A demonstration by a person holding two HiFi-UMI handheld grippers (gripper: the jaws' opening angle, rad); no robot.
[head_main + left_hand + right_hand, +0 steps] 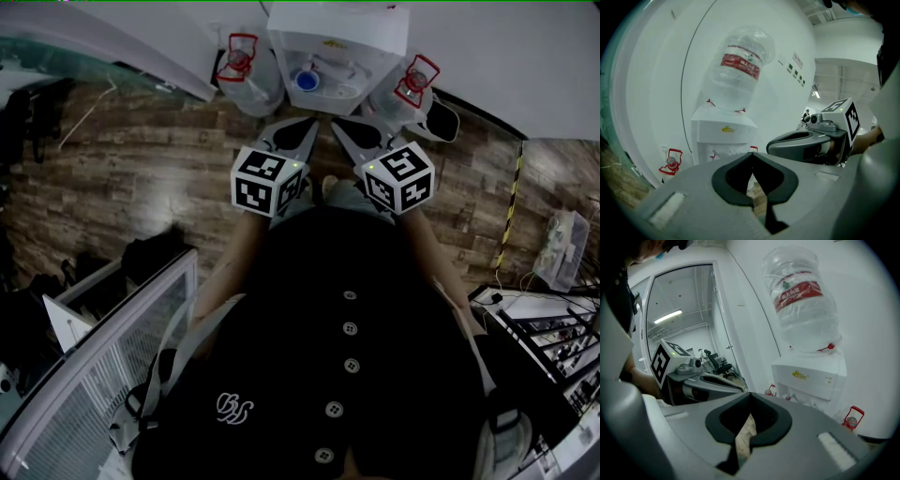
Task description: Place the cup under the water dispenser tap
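Left of the dispenser [337, 37], a red-handled jug [246, 70] sits on the wood floor [141, 169]. Left gripper [307, 127]: jaws pressed together, nothing between them, tips aimed at the dispenser base. Its own view confirms it: pads meet at [752, 157], with only floor showing through the gap below. The dispenser stands centre against a white wall, inverted bottle [738, 70] on top, taps facing the person. Right gripper [339, 125]: also clamped shut and empty, pads touching at [750, 397]. The two grippers sit just beside each other, tips near but apart. A second red-handled jug [412, 84] is right of the dispenser. Cup: can't place it, no view shows it.
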